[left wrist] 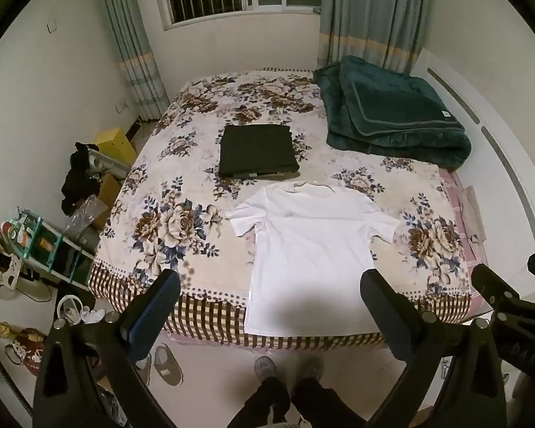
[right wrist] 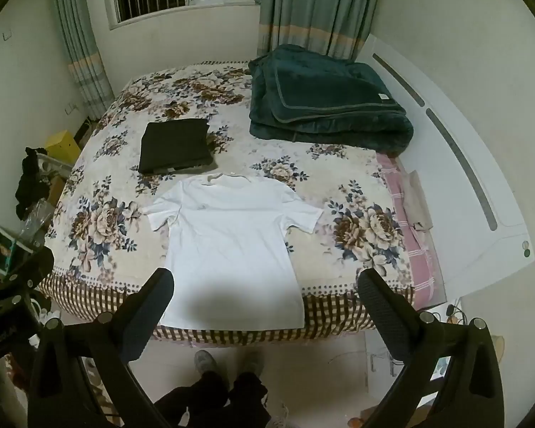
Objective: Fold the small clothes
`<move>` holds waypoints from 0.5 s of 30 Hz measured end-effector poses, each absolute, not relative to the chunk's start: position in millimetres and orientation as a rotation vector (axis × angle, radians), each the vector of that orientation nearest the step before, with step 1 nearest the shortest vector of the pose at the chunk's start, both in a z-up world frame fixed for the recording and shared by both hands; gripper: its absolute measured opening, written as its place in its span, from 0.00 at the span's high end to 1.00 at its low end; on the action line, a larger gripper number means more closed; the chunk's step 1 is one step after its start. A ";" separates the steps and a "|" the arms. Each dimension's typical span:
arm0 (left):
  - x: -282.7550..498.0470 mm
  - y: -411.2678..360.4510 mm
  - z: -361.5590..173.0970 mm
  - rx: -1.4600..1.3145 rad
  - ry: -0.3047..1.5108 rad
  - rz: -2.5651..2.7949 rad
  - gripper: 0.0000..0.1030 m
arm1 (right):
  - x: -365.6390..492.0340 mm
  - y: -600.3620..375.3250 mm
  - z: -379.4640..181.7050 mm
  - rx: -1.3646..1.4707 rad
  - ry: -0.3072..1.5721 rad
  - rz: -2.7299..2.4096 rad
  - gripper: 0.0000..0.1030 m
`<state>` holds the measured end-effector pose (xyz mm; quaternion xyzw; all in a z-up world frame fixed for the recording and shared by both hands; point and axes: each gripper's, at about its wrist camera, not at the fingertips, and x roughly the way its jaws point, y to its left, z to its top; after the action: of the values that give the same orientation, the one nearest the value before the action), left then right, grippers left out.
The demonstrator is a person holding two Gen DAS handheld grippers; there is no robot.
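A white T-shirt [left wrist: 310, 246] lies spread flat on the flowered bed cover [left wrist: 160, 221], collar away from me, hem hanging over the bed's near edge. It also shows in the right wrist view [right wrist: 232, 246]. A folded black garment [left wrist: 256, 150] lies just beyond the collar, seen too in the right wrist view [right wrist: 176, 145]. My left gripper [left wrist: 271, 285] is open and empty, held above the shirt's hem. My right gripper [right wrist: 265, 285] is open and empty, also above the hem. The right gripper shows at the left wrist view's right edge [left wrist: 506, 285].
A folded dark green blanket [left wrist: 392, 114] lies at the bed's far right by the white headboard [right wrist: 463, 164]. Boxes, a shelf and clutter [left wrist: 53, 235] stand on the floor left of the bed. Slippers [left wrist: 167, 363] and the person's feet [left wrist: 289, 367] are at the near edge.
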<state>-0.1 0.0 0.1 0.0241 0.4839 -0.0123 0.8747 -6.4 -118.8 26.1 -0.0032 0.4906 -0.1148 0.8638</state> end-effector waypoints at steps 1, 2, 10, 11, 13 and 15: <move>0.0 0.3 0.0 0.049 1.011 -0.026 0.00 | -6.5 -118.9 26.3 -0.006 1.027 -0.241 0.00; -0.1 0.2 0.1 0.051 1.010 -0.025 0.00 | -6.4 -118.8 26.1 -0.008 1.030 -0.242 0.00; -0.2 0.2 0.2 0.049 1.007 -0.026 0.00 | -6.4 -118.8 26.1 -0.008 1.027 -0.242 0.00; -0.2 0.3 0.2 0.048 1.008 -0.028 0.00 | -6.3 -118.7 26.0 -0.009 1.027 -0.240 0.00; -0.2 0.3 0.1 0.049 1.007 -0.027 0.00 | -6.5 -118.8 26.1 -0.007 1.025 -0.242 0.00; 0.1 0.7 0.0 0.048 1.006 -0.027 0.00 | -6.5 -118.7 26.0 -0.006 1.024 -0.239 0.00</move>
<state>0.1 0.7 0.0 0.0228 0.4819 -0.0128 0.8758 -6.5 -118.7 26.0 -0.0030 0.4887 -0.1142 0.8650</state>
